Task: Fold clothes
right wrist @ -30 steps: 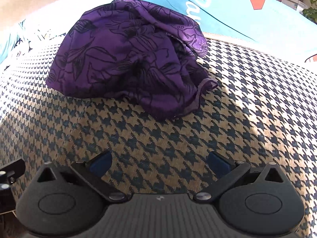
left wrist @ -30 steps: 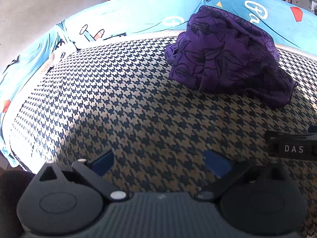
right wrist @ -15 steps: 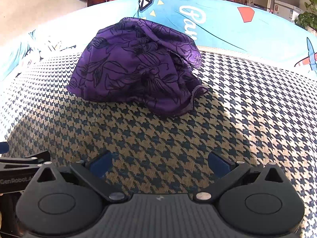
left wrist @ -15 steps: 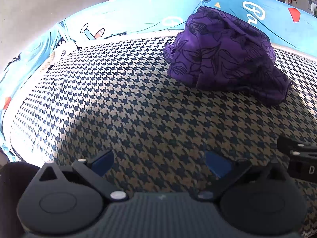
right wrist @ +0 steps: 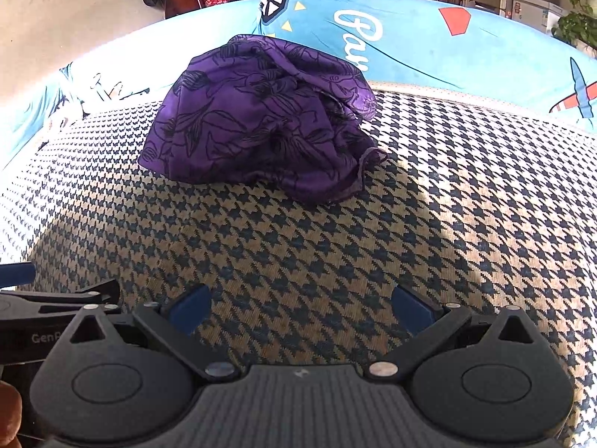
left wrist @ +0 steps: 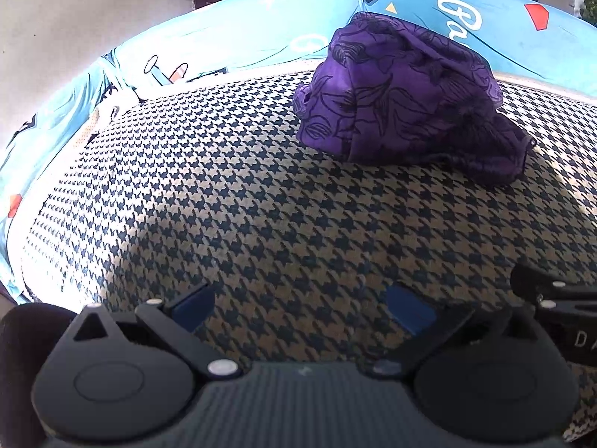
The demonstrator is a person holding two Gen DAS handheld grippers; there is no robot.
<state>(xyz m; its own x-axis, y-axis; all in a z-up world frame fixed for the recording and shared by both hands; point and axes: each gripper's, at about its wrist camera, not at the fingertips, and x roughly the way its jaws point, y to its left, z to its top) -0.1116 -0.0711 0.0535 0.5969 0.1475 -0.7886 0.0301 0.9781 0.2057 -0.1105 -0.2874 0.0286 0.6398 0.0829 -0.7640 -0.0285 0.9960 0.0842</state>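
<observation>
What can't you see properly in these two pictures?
- Purple garment: bunched in both views, so its type, sleeves and underside are hidden by its own folds.
- Right claw in the left wrist view: cut off by the right edge.
- Left claw in the right wrist view: cut off by the left edge.

Purple floral garment, houndstooth cover

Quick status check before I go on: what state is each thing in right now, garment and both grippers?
Purple floral-print garment: crumpled in a heap, unfolded, lying on the houndstooth-patterned cover, not held.
Left gripper: open, empty, above the cover, short of the garment.
Right gripper: open, empty, facing the garment, not touching it.
Houndstooth-patterned cover: spread flat over the blue printed sheet.
</observation>
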